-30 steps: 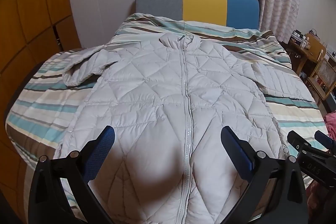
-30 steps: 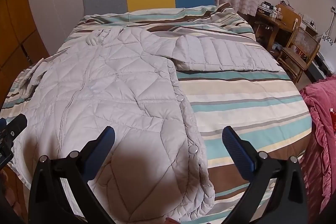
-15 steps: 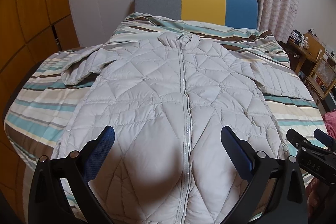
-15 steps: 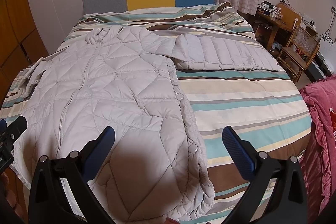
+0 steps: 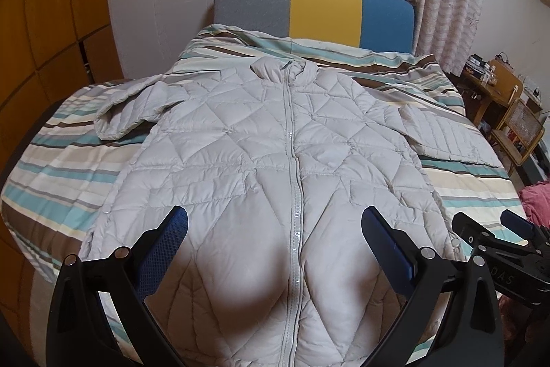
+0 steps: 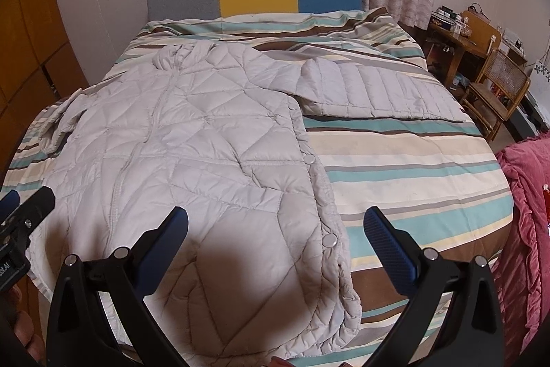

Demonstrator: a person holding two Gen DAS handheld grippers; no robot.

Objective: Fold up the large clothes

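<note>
A light grey quilted down jacket [image 5: 275, 160] lies flat, front up and zipped, on the striped bed, collar toward the headboard. Its left sleeve [image 5: 130, 112] is bunched up; its right sleeve [image 6: 378, 92] stretches out to the right. My left gripper [image 5: 273, 229] is open and empty above the jacket's lower middle, over the zipper. My right gripper [image 6: 275, 229] is open and empty above the jacket's lower right edge with its snap buttons [image 6: 331, 240]. The right gripper also shows in the left wrist view [image 5: 495, 229], at the right.
The striped bedspread [image 6: 412, 160] covers the bed, with a grey, yellow and blue headboard [image 5: 316, 9] at the far end. Wooden wardrobe [image 5: 41, 40] on the left. Wooden chair [image 6: 498, 92] and desk on the right. A pink blanket [image 6: 526, 212] hangs by the bed's right side.
Both grippers have risen and drawn back slightly, so the jacket sits lower and farther in both views. Both stay open. The jacket has not moved.
</note>
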